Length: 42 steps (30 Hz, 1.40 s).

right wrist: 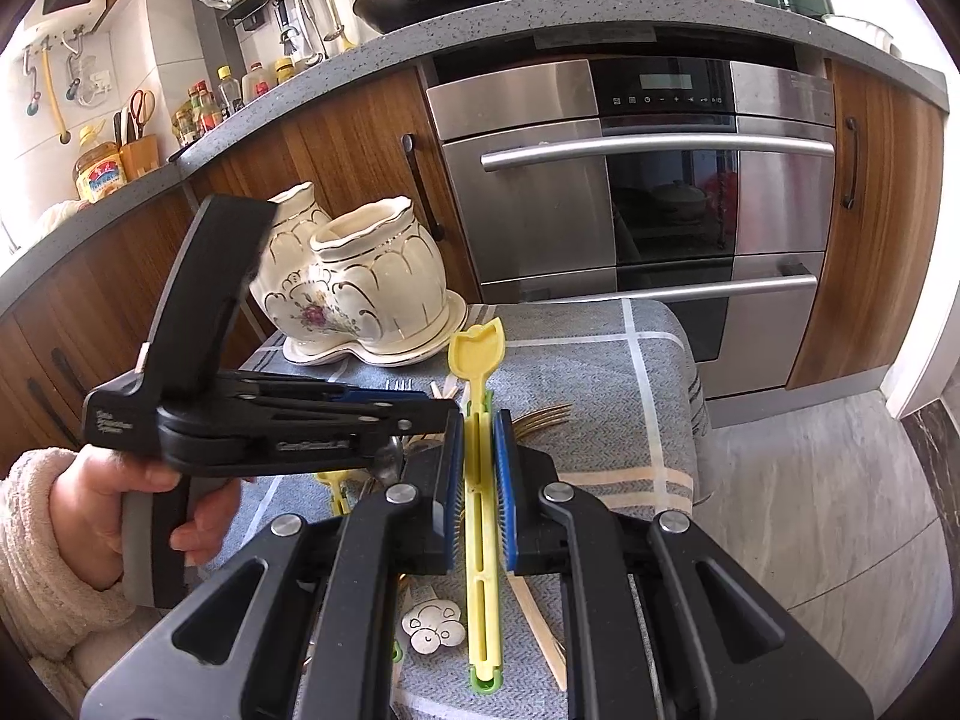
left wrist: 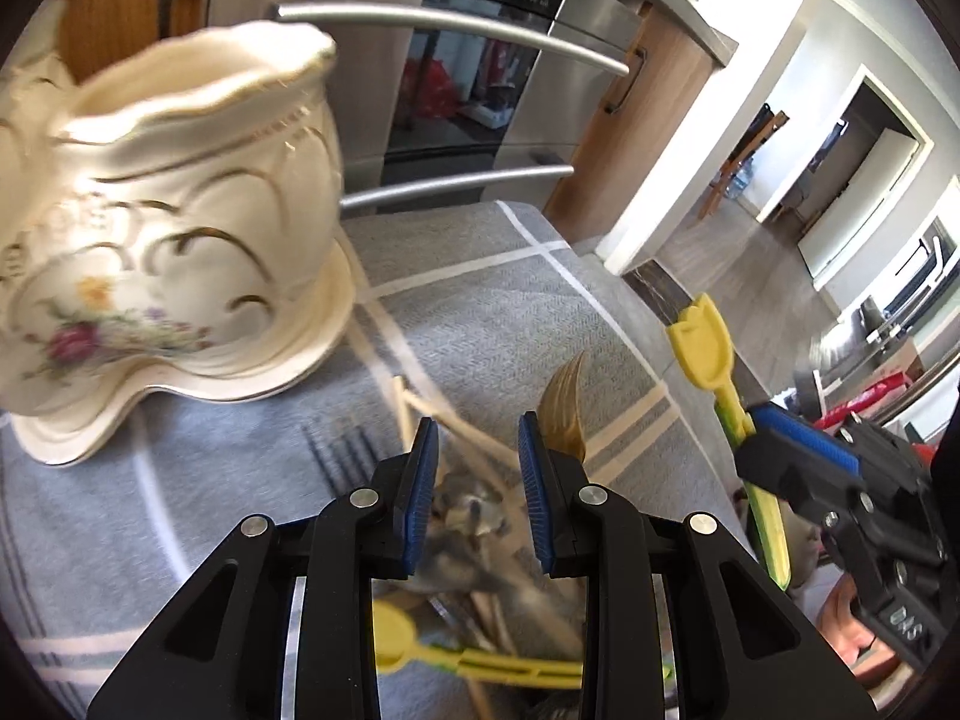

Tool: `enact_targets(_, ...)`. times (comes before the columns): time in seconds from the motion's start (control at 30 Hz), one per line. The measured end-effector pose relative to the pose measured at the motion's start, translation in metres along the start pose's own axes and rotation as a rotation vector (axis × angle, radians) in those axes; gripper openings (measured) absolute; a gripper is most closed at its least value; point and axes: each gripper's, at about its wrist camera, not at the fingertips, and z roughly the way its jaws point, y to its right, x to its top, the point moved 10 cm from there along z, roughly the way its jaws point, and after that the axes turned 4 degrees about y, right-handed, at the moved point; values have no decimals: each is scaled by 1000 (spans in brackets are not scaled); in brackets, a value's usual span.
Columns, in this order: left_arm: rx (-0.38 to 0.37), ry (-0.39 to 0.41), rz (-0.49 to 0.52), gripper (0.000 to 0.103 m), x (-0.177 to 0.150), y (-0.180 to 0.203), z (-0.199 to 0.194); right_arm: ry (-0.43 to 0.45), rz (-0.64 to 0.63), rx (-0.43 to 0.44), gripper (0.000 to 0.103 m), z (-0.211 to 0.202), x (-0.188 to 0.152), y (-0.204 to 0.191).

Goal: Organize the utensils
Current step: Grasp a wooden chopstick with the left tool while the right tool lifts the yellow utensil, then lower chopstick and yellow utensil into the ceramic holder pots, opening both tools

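We hold both claws angled downward. Right claw [right wrist: 477,468]: blue pads pinched close on a slim yellow utensil [right wrist: 478,360], handle running between them. Left claw [left wrist: 477,474]: pads part-way apart, nothing pressed between. Left hand [right wrist: 120,510] wraps its grip, fuzzy sleeve [right wrist: 42,570] at the wrist.

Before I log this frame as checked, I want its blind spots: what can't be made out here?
- Left wrist view: utensils under the left gripper are motion-blurred; whether it holds anything is unclear.
- Same view: cream floral ceramic holder is blurred and cut off by the left edge.
- Right wrist view: the left gripper hides the silver fork, only its tines showing.
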Motion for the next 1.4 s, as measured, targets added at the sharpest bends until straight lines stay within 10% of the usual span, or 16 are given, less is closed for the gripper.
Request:
enact_targets(0.57, -30, -14, -75, 20, 7, 1, 16, 15, 1, -15, 10, -4, 3, 6)
enact_targets(1.4, -67, 407, 37, 4, 77, 14, -155, 98, 13, 14, 10, 3, 41, -27)
